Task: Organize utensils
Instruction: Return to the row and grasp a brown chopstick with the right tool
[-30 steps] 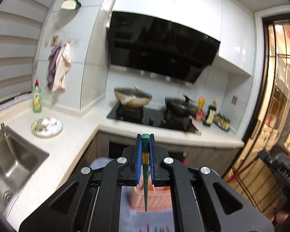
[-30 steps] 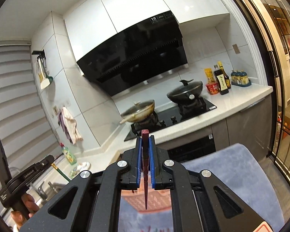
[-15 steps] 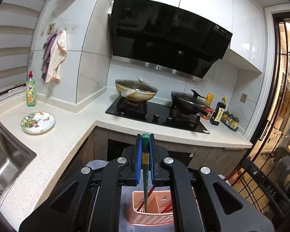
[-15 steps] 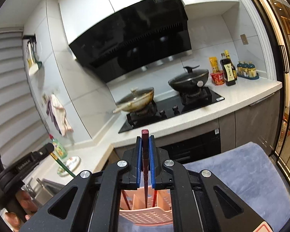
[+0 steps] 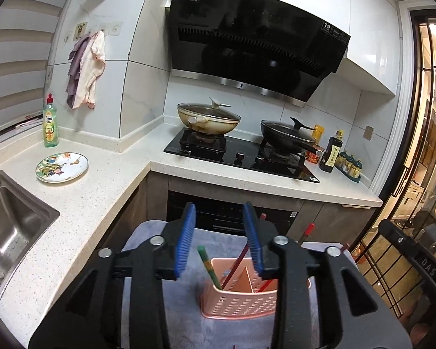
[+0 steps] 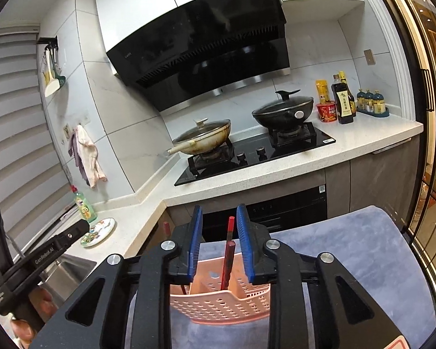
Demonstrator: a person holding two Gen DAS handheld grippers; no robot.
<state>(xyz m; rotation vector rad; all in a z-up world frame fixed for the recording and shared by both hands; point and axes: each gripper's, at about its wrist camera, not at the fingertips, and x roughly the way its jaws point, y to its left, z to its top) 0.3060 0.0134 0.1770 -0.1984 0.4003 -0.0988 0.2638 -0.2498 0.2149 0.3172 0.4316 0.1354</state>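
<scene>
A pink perforated utensil basket (image 5: pixel 238 299) stands on a blue-grey cloth (image 5: pixel 148 244). A green chopstick (image 5: pixel 207 266) leans in its left compartment, and red chopsticks (image 5: pixel 237 261) lean beside it. My left gripper (image 5: pixel 219 240) hovers just above the basket; its jaws are opening and touch nothing. In the right wrist view a dark red chopstick (image 6: pixel 227 258) stands in the basket (image 6: pixel 218 302) between the blue pads (image 6: pixel 196 241) of my right gripper (image 6: pixel 220 241). Those jaws are opening too, and the pads are clear of the chopstick.
A white counter (image 5: pixel 96 192) wraps the corner with a steel sink (image 5: pixel 11 226), a patterned plate (image 5: pixel 61 166) and a green soap bottle (image 5: pixel 50 125). Two lidded pans sit on the black hob (image 5: pixel 241 157). Sauce bottles (image 6: pixel 344 101) stand at the right; a glass door (image 6: pixel 433 174) is beyond.
Both grippers have come down toward the basket and let go. The green chopstick and the dark red one have left the pads and stand in the basket.
</scene>
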